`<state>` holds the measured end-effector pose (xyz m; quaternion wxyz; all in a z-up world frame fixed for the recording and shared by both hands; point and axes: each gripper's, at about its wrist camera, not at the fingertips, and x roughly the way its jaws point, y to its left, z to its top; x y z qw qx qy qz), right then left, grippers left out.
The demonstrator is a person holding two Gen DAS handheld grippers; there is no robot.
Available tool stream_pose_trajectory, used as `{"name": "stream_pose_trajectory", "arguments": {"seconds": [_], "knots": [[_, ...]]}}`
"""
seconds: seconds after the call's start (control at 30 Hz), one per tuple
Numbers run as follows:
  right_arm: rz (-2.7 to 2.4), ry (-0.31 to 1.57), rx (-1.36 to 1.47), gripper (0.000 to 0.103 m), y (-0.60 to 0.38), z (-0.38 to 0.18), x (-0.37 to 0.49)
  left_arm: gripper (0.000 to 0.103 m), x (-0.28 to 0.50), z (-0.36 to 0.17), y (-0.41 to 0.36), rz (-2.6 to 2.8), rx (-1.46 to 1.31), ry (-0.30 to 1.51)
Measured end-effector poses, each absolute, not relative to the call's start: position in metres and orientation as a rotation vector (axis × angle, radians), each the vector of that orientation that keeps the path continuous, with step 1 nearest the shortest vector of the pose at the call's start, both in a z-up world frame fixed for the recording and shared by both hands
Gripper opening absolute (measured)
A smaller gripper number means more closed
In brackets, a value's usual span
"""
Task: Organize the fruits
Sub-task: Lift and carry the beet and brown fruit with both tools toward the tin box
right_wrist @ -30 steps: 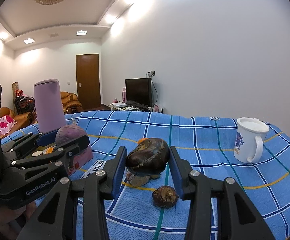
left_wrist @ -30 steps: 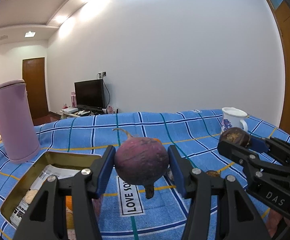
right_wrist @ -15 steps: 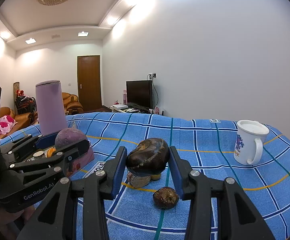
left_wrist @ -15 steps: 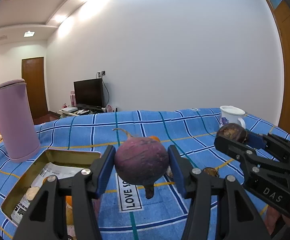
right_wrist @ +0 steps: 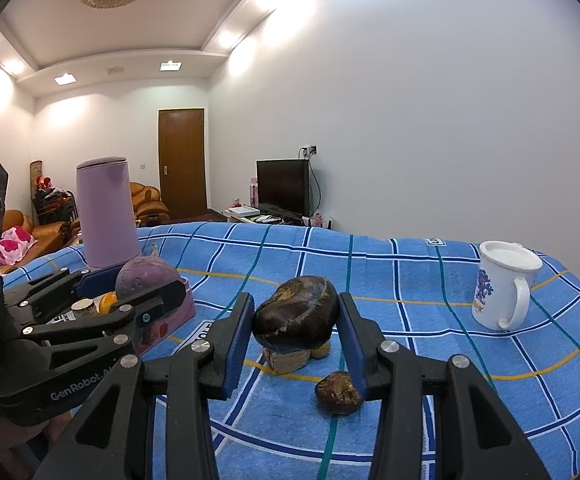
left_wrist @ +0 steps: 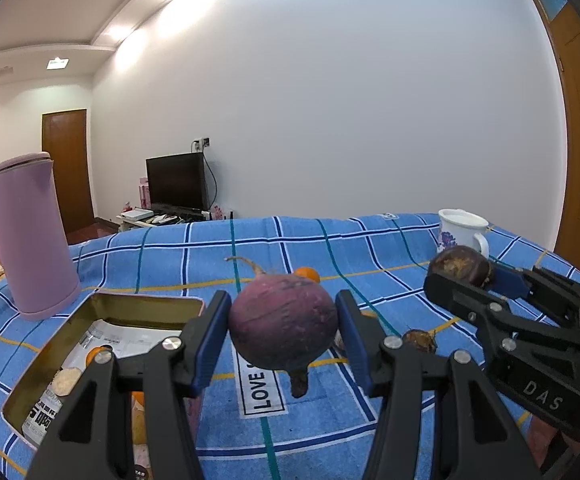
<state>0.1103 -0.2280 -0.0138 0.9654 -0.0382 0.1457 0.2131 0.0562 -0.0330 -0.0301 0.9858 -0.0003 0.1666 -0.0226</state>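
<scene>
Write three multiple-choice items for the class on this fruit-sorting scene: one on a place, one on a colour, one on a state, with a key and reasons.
1. Where does the white flowered mug stand?
A. on the blue checked cloth
B. inside the gold metal tin
C. on the floor

2. What colour is the tall lidded jug?
A. green
B. lilac
C. red

3. What is the left tool doing?
A. hanging open and empty
B. clamping the round purple root vegetable
C. clamping the mug

Key: 1 A, the mug sits on the cloth far from the tin; 2 B, its body and lid are pale purple; 3 B, both blue pads press the vegetable's sides, clear of the cloth.
</scene>
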Motion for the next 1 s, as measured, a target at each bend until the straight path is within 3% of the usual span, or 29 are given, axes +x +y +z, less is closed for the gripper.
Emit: {"name": "stream_pose_trajectory", "arguments": {"seconds": [1.0], "knots": [[0.526, 0.306, -0.085, 0.044, -0.192, -0.016, 0.099, 0.055, 0.04, -0.033, 0.01, 0.034, -0.028, 0.381]]}}
